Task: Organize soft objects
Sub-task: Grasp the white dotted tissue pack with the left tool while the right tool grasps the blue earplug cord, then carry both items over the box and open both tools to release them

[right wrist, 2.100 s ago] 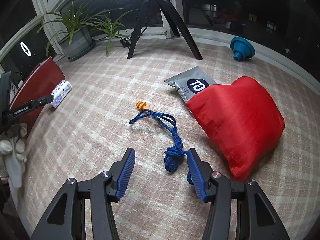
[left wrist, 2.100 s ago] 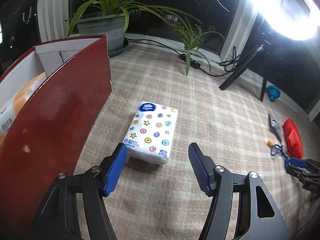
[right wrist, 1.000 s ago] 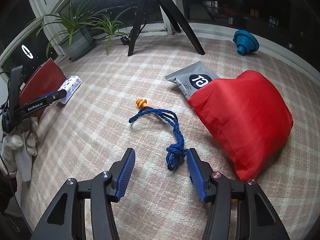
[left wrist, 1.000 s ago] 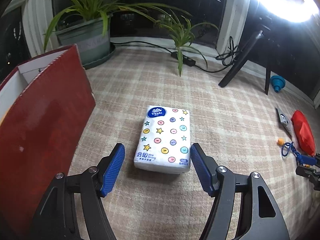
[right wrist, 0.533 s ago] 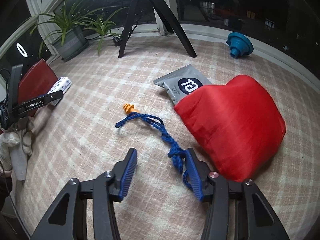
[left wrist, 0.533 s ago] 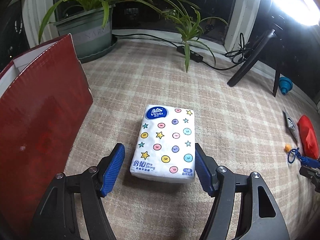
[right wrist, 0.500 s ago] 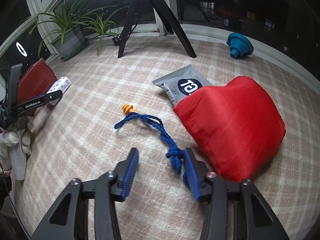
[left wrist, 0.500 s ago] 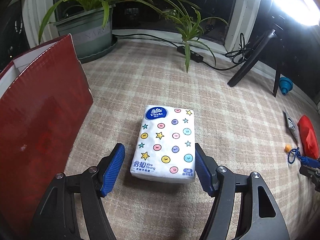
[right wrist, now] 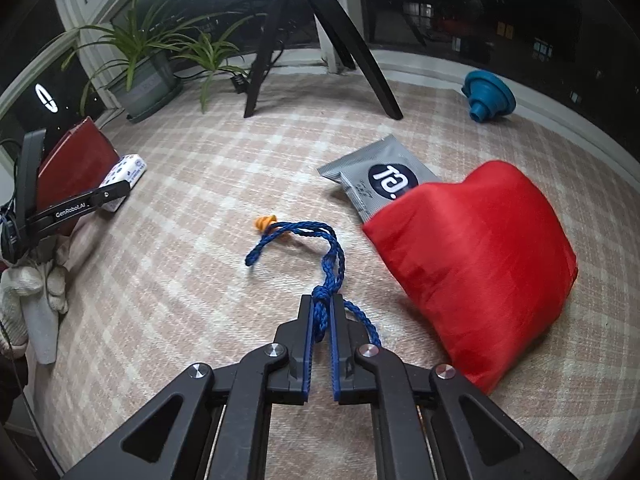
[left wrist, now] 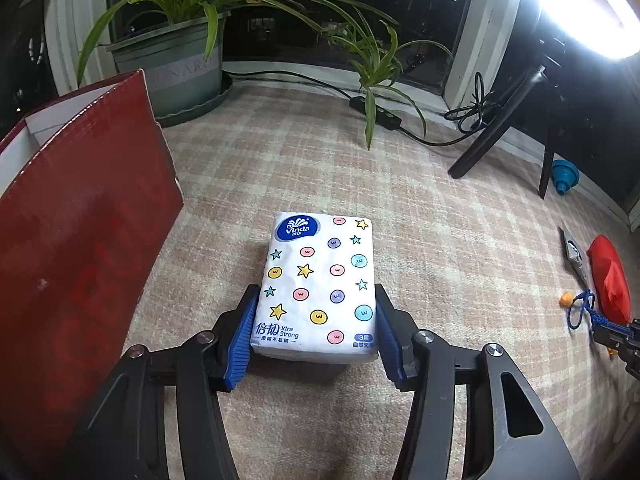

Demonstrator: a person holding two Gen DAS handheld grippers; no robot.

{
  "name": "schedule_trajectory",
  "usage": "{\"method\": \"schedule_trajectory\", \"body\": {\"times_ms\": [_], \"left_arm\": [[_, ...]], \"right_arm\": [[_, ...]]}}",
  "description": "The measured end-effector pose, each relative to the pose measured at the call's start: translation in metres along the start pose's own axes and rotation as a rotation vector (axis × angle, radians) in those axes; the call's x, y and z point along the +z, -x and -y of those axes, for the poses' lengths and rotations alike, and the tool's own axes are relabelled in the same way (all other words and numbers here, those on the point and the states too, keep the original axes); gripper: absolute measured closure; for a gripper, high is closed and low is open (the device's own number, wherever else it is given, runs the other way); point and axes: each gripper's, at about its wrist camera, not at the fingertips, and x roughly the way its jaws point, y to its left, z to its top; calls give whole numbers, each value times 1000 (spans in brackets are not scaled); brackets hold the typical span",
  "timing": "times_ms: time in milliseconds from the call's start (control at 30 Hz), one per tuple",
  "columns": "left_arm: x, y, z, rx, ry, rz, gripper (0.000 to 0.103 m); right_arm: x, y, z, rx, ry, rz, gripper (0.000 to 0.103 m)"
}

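Observation:
A white tissue pack (left wrist: pixel 318 280) printed with stars and dots lies on the checked rug, right of the open red box (left wrist: pixel 80 240). My left gripper (left wrist: pixel 316 294) straddles the pack's near end; its jaws are closing and both blue pads touch the pack's sides. In the right wrist view my right gripper (right wrist: pixel 322 304) is shut on the knot of a blue braided cord (right wrist: pixel 332 252), whose far end carries an orange earplug (right wrist: pixel 265 223). A red fabric pouch (right wrist: pixel 480 256) lies just right of the cord, over a grey sachet (right wrist: pixel 380 180).
A potted plant (left wrist: pixel 176 68) and a smaller plant (left wrist: pixel 372 68) stand by the window. Black tripod legs (right wrist: pixel 372 68) and a power cable (left wrist: pixel 400 128) cross the far rug. A teal funnel (right wrist: pixel 488 96) lies at the back right. A gloved hand (right wrist: pixel 32 280) holds the left tool.
The left jaws have narrowed onto the sides of the tissue pack. The right jaws have shut on the blue cord's knot, which lay loose between them before.

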Motion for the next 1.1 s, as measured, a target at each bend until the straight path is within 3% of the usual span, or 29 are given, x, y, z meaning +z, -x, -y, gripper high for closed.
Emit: {"method": "schedule_trajectory", "body": {"times_ms": [467, 767, 1100], "left_arm": [[0, 61, 11, -59, 2, 96, 51], [-4, 130, 2, -86, 9, 184, 51], [-24, 199, -39, -42, 38, 257, 51]], "right_arm": [[6, 52, -23, 41, 21, 113, 97], [21, 101, -72, 108, 100, 211, 98], [34, 145, -148, 205, 214, 287, 97]]}}
